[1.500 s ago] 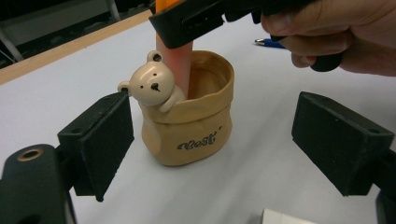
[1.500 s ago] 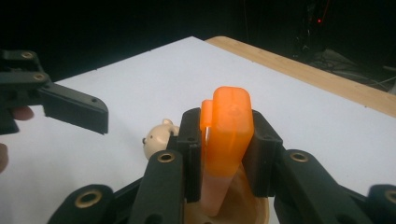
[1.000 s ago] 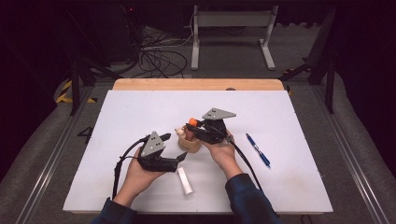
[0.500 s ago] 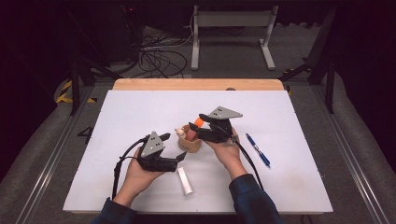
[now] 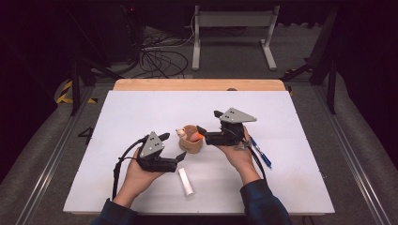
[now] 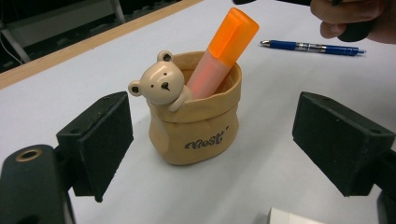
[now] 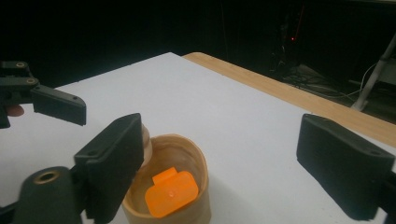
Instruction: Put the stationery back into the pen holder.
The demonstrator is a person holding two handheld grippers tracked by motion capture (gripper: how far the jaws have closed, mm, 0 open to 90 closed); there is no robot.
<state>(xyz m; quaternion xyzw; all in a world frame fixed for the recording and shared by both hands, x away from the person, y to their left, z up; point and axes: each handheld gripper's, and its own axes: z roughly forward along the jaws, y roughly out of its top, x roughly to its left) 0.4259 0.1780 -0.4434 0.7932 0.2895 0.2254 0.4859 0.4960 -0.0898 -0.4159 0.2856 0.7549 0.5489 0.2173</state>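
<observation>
A white worktop [image 5: 291, 187] with a pale wooden strip along its far edge stands in a dark room; grey floor runs down both sides, and beyond the far edge lie a tangle of black cables [image 5: 157, 56] and the light metal legs of a stand [image 5: 232, 21]. Near the middle of the worktop sits a small tan pen pot [image 5: 191, 141] shaped like a rolled-down paper bag, with a little bear's head [image 6: 159, 84] peeking over its rim and a word in script on its front. An orange highlighter [image 6: 218, 53] stands inside it, capped end up, leaning against the rim. The left gripper [image 5: 172, 146], held in the person's left hand, points at the pot from just beside it with its jaws open wide and nothing between them. The right gripper [image 5: 210, 123] hovers just beyond the pot's other side; its jaws have just been opening and now stand wide apart, clear of the highlighter, whose orange cap shows below them in the right gripper view. A blue pen [image 5: 260, 153] lies on the worktop by the right hand, partly hidden under it in the high view. A short white tube [image 5: 186, 181] lies near the left gripper; in the left gripper view it is cut off at the bottom edge. The room behind is too dark to make out.
</observation>
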